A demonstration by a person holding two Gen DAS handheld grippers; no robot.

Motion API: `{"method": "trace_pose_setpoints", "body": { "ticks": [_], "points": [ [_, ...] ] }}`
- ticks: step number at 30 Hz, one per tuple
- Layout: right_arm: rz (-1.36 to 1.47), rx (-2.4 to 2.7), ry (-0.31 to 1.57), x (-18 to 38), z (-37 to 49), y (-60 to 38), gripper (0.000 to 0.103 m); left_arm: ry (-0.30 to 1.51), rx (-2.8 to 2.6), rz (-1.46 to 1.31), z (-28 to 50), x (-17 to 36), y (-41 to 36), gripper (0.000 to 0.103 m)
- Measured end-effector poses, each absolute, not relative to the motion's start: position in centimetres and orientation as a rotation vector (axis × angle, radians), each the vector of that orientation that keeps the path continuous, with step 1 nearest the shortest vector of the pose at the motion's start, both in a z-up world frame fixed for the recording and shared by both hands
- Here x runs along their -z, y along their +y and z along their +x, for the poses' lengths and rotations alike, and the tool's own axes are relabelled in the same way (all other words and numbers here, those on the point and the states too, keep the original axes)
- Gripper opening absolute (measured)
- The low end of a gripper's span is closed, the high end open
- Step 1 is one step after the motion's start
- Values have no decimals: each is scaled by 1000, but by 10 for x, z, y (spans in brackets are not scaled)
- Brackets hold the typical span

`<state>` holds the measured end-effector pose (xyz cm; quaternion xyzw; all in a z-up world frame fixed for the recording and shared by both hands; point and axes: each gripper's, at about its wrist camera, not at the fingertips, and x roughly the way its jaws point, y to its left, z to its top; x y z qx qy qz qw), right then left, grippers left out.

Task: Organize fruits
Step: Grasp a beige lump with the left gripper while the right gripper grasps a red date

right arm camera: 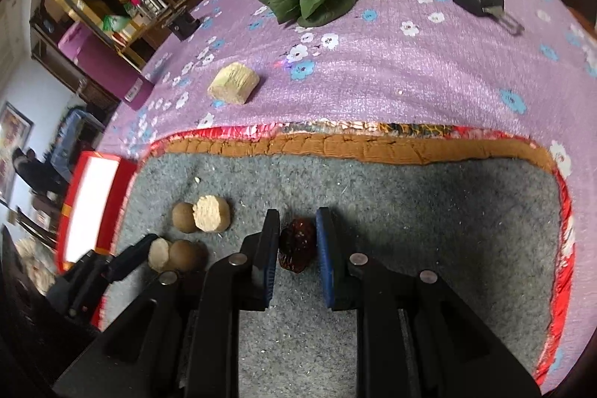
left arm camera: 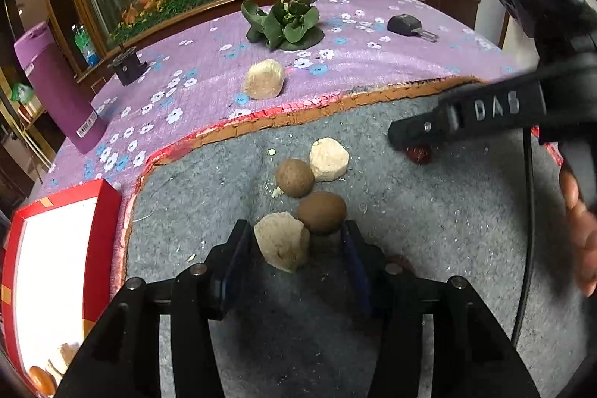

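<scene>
— What have your right fingers [right arm camera: 297,241] got?

— Nothing gripped yet. They stand parted around a dark red dried fruit [right arm camera: 295,244], wrinkled and glossy, probably a date. One blue pad [right arm camera: 269,256] sits just beside it on one side, and there is a visible gap on the other. It lies on the grey felt mat [right arm camera: 429,211], towards the middle of it.

— So which step is this?

— I'd say the pick is about to start. The next move calls for closing evenly, and gently, since that skin looks soft and likely to give.

— And your left fingers [left arm camera: 296,241]?

— Also apart, holding nothing. Between them sit a pale chunk [left arm camera: 282,241], crumbly and rough-cut, and a brown round fruit [left arm camera: 321,212], smooth and matte, touching each other. Closing here would catch both, so I'd need to single one out first.

— Anything further out?

— A second brown ball [left arm camera: 294,177] touches a second pale chunk [left arm camera: 329,159] farther up the mat, with crumbs scattered around them. A red box [left arm camera: 56,271] with a white inside stands at the mat's left edge, probably where the fruit goes. Beyond the mat's frayed far edge, on the purple flowered cloth [left arm camera: 354,62] over the table, lie another pale chunk [left arm camera: 263,79] and some leafy greens [left arm camera: 285,21].
</scene>
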<state>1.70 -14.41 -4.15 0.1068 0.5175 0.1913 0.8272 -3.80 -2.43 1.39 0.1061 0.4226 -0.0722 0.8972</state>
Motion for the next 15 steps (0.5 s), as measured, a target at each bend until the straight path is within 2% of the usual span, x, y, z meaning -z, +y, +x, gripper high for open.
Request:
{"method": "trace_pose_setpoints", "body": {
  "ticks": [4,5,6,15],
  "points": [
    [104,-367,1062,39,10,-129,21,874,179,201,-38,-14,-22,45],
    [82,-360,1056,39,9,-127,21,874,179,204,-38,-14,-21,39],
    [69,-355,1052,38,8,-126,21,869,162,227,-38,-15,-22,27],
    [219,-431,1060,36,10,-141,21,828,183,163,-51,-26,-9,27]
  ]
}}
